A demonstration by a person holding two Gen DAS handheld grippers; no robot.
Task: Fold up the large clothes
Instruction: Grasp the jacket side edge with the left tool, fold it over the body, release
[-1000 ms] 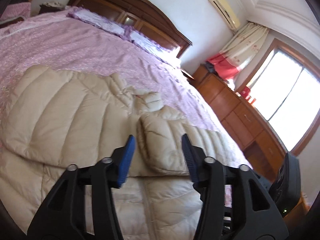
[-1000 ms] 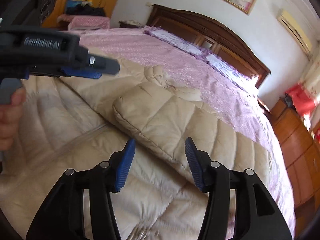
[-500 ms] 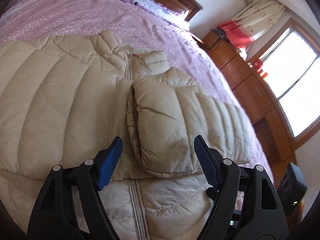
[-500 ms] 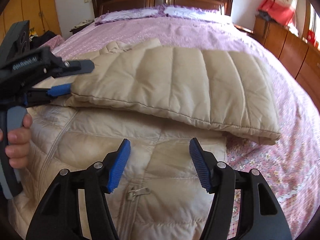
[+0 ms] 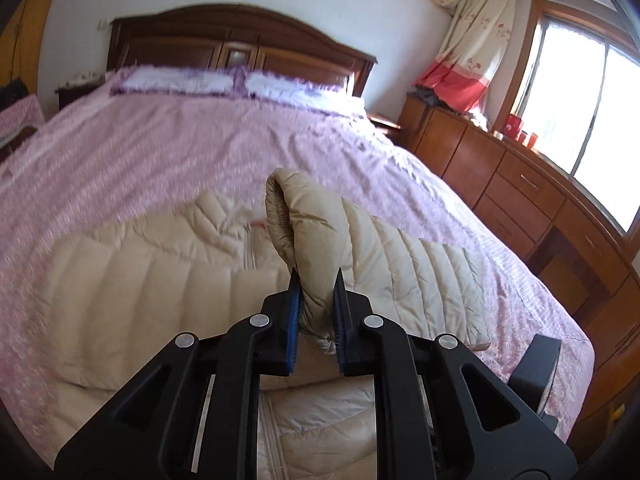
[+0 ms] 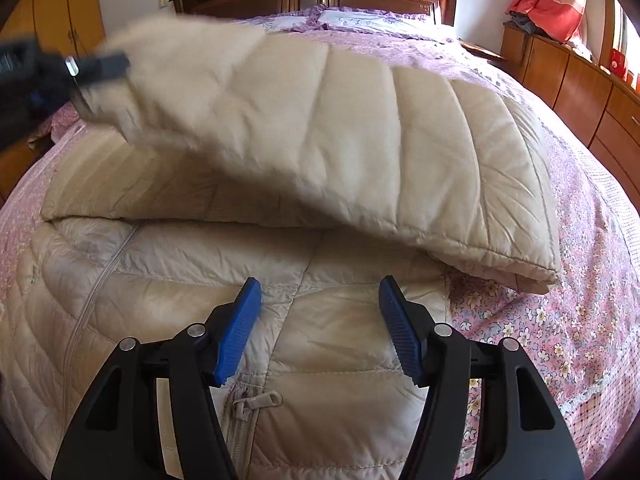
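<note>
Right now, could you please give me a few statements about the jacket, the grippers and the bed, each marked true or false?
1. The left gripper is closing on the sleeve, with fabric between its pads. True.
2. The right gripper grips the zip pull. False: it is open, holding nothing.
3. The jacket is beige and quilted. True.
4. The bedspread is plain blue. False: it is pink and patterned.
5. The sleeve's cuff lies flat. False: it is raised.
</note>
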